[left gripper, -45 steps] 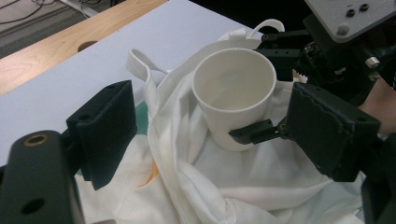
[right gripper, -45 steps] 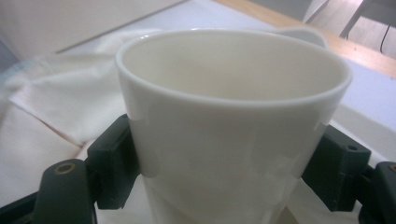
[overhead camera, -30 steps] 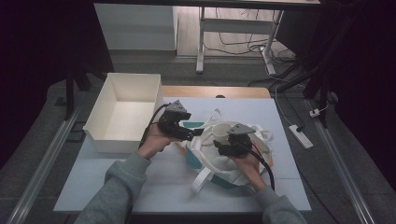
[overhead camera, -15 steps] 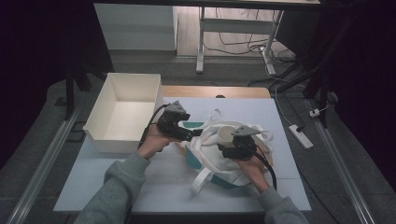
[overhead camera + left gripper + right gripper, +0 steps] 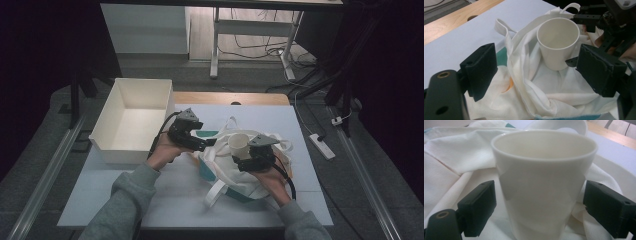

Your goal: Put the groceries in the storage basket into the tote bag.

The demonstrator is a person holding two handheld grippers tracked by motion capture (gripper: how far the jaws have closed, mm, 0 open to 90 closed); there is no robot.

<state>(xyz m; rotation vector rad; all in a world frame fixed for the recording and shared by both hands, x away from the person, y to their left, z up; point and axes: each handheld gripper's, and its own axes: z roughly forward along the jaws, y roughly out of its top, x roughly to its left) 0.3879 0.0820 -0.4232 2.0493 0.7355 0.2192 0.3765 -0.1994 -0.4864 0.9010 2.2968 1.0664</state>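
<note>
One cup (image 5: 239,145), one cloth bag (image 5: 235,172), one open box (image 5: 131,120) and two grippers share the pale blue surface (image 5: 175,195). The cup stands upright on the crumpled bag, near the middle of the surface.

The right gripper (image 5: 246,162) sits just beside the cup — in the right gripper view its two black jaws stand on either side of the cup (image 5: 541,182) with a gap showing on both sides, so the pads do not press it; they have just been opening. The left gripper (image 5: 204,144) has its jaws wide too, with only folds of the bag (image 5: 544,92) between them, and the cup (image 5: 557,45) lies beyond their tips.

The cup is smooth, glossy, off-white and tapers toward its base. The bag is soft woven white fabric with loop handles and teal trim — heavily creased. The box is rectangular, white, with plain upright walls.
</note>
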